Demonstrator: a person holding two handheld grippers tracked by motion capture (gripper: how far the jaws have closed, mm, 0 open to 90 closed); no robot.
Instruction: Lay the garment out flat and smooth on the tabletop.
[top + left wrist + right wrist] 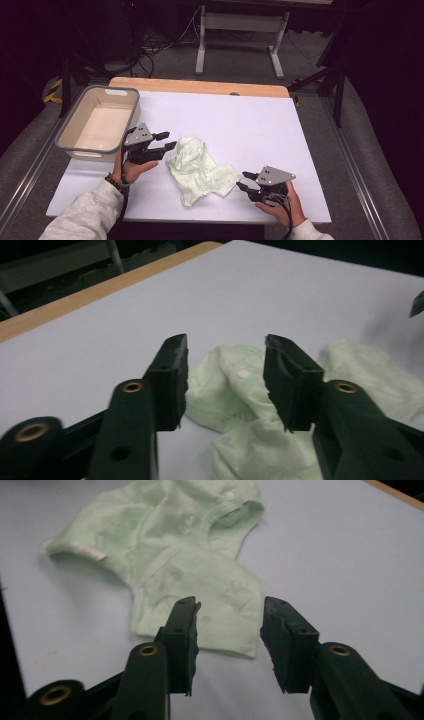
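A: Where's the green garment [200,171]?
B: Crumpled on the white table [260,120], middle front, at four o'clock from the grey tub [98,123].
A: And the hands?
B: Left gripper [165,141] at its nine o'clock, right gripper [244,180] at its four; both sets of fingers apart, gripping nothing.

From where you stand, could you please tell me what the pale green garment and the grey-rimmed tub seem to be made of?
The crumpled pale green garment looks like soft matte woven cotton, with limp folds and a white snap button. The rectangular grey-rimmed cream tub seems to be smooth moulded plastic with a slight sheen and rounded corners.
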